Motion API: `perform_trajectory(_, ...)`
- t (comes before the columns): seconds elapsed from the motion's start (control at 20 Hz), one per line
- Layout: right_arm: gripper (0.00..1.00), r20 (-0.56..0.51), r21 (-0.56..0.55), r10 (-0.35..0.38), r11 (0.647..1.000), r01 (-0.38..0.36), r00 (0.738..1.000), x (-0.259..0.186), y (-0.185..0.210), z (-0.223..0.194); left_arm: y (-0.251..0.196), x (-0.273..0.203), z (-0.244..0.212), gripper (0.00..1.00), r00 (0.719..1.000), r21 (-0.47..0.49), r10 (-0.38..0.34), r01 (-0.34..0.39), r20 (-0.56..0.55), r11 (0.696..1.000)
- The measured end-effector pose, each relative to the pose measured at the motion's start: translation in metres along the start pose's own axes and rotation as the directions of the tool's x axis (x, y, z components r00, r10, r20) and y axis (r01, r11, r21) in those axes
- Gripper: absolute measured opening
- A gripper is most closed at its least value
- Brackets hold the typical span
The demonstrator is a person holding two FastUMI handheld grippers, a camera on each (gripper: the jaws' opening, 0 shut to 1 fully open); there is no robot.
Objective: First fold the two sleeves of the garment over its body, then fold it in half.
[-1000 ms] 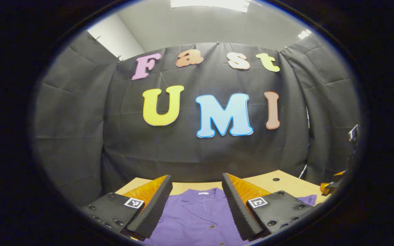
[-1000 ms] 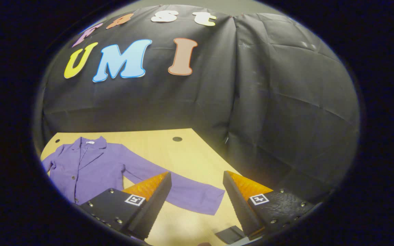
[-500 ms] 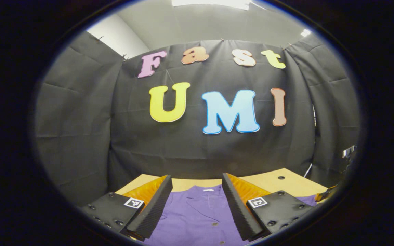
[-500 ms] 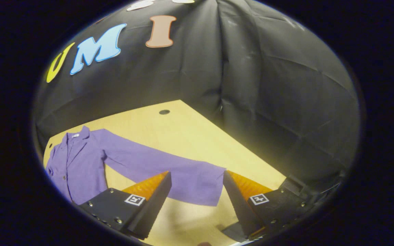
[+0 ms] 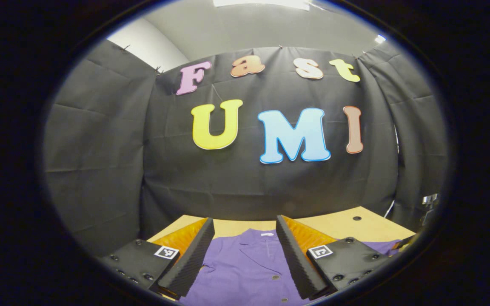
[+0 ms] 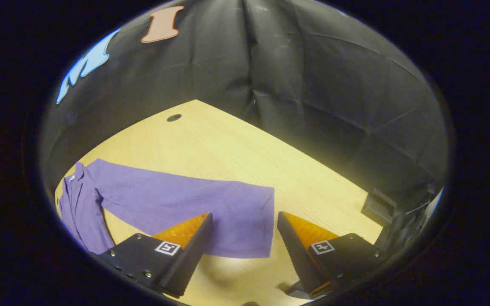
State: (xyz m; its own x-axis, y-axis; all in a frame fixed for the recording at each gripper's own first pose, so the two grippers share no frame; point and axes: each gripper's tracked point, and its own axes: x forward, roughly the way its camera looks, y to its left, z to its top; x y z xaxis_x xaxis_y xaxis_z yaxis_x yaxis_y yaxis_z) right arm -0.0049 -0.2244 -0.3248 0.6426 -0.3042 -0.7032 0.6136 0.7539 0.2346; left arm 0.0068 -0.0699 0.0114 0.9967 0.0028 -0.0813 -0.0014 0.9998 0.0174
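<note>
R hand-held gripper (image 6: 245, 221) has been lowered and swung toward sleeve (image 6: 194, 204); cuff now between its open fingers.

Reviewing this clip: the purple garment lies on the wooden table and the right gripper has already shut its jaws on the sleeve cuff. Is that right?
Not quite. In the right gripper view the right gripper has its jaws wide open, with the sleeve cuff lying flat between and beyond them, not pinched. The rest holds: the purple garment lies on the wooden table.
</note>
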Motion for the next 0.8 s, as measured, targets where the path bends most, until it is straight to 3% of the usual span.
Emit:
perform_trajectory(0.35, 0.97, -0.005, 0.031, -0.004, 1.0, 0.004, 1.0, 0.009, 0.005, -0.003, 0.016, 0.0, 0.003, 0.92, 1.0, 0.007, 0.009, -0.009, 0.005, 1.0)
perform_trajectory(0.45, 0.9, -0.003, 0.003, -0.03, 1.0, 0.03, 1.0, 0.011, 0.001, -0.003, 0.022, -0.001, -0.001, 0.92, 1.0, -0.008, 0.012, -0.012, 0.0, 1.0)
perform_trajectory(0.5, 0.75, -0.002, -0.002, -0.028, 1.0, 0.028, 1.0, 0.012, 0.002, -0.004, 0.026, -0.001, -0.002, 0.92, 1.0, -0.012, 0.014, -0.014, -0.002, 1.0)
perform_trajectory(0.55, 0.7, -0.005, -0.007, -0.014, 1.0, 0.014, 1.0, 0.012, 0.005, -0.003, 0.03, -0.002, -0.003, 0.92, 1.0, -0.014, 0.019, -0.019, -0.003, 1.0)
perform_trajectory(0.8, 0.1, -0.016, 0.028, 0.017, 0.999, -0.017, 1.0, 0.012, 0.016, -0.001, 0.048, -0.002, -0.002, 0.92, 0.999, -0.025, 0.034, -0.033, 0.01, 0.999)
